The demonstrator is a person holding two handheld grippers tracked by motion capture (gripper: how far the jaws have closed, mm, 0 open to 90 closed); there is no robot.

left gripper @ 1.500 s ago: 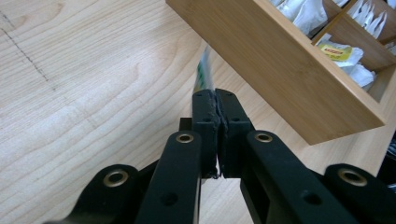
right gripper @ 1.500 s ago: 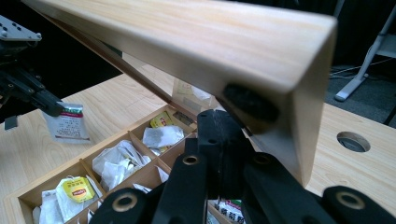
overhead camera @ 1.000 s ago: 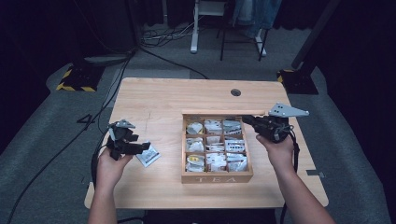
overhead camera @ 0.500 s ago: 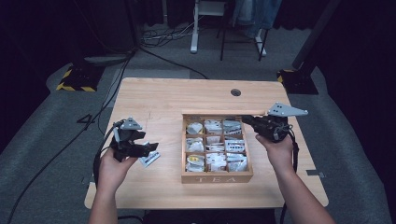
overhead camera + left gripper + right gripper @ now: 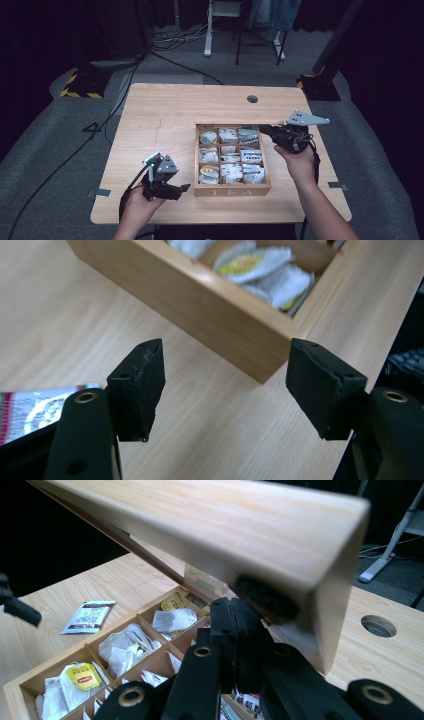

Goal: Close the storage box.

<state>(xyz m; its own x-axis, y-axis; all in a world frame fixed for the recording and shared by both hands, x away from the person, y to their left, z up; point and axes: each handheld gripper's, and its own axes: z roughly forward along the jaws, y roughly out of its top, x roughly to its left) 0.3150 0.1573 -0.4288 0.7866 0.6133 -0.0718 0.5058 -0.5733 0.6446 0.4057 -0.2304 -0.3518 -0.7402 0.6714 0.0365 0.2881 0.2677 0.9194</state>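
Wooden table (image 5: 165, 115), right claw (image 5: 235, 625) pinching tea box lid (image 5: 210, 525), left claw (image 5: 225, 385) spread, empty, beside tea box (image 5: 210, 315).

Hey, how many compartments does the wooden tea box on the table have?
9, in a three-by-three grid inside the open wooden tea box: three along the back, three across the middle, three at the front. All hold tea bags.

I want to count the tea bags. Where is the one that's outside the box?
In the right gripper view, the loose tea packet lies flat on the table, just outside the wooden tea box, near the left gripper.
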